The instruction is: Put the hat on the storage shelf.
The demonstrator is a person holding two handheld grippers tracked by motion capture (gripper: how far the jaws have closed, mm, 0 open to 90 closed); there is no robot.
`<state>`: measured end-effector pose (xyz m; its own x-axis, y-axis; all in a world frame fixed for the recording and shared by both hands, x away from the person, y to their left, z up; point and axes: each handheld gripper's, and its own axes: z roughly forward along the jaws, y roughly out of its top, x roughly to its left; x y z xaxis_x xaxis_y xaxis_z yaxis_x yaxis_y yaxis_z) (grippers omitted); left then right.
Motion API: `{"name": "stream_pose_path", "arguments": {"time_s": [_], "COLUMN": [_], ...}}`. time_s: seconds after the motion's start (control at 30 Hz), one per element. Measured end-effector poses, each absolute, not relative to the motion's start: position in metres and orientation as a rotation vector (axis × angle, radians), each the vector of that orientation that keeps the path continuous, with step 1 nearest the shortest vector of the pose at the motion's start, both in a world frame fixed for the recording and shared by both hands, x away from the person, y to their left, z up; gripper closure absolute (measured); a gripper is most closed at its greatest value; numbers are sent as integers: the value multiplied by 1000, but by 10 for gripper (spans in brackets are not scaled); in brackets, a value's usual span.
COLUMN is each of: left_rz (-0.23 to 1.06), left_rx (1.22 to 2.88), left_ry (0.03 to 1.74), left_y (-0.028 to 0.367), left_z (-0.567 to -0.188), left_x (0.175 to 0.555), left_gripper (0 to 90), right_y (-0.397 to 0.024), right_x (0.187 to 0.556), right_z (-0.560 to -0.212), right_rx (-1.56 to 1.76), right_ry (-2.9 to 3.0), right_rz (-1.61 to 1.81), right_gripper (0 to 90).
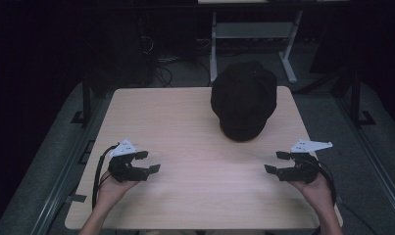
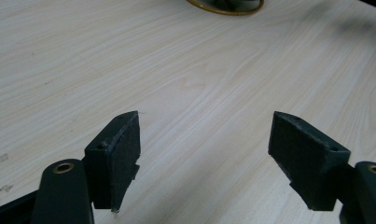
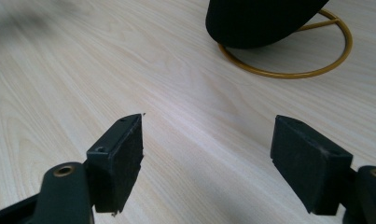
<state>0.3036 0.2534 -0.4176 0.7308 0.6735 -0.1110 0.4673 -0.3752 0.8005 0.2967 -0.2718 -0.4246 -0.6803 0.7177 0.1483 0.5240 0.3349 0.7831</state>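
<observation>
Black is the colour of the hat (image 1: 243, 99), and it sits at the far side of the desk (image 1: 195, 147), a little to the right of the middle. In the right claw's own view, the hat (image 3: 262, 21) rests on a thin gold wire stand (image 3: 293, 72) with a round ring at the bottom that lies flat on the pale wood. The left claw's own view catches just a small bit of that gold ring (image 2: 225, 7) at the top edge.

The left claw (image 1: 148, 162) is near the front left of the desk, held in the person's left hand (image 1: 109, 188). Its jaws are spread wide apart with nothing between them, just bare wood under them. The right claw (image 1: 277, 162) is near the front right, held in the person's right hand (image 1: 317, 188). Its jaws are spread wide too, and they grip nothing.

Both claws point in toward the middle of the desk. The hat is well apart from both of them, and nearer to the right one. Neither claw touches the hat or its stand.
</observation>
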Motion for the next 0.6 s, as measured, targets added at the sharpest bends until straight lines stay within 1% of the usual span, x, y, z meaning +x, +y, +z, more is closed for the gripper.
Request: {"name": "stream_pose_path", "arguments": {"time_s": [0.2,0.6], "left_rz": [300,327], "left_rx": [2044,2035], "left_ry": [859,852], "left_y": [251,254], "left_z": [-421,-426], "left_x": [300,295], "left_gripper": [227,218], "right_y": [-270,-263], "right_x": [297,297], "right_z": [-428,-430], "right_rx": [1121,1089], "right_ry": [2391,2414], "right_rz": [1255,1251], "right_gripper": [250,247]}}
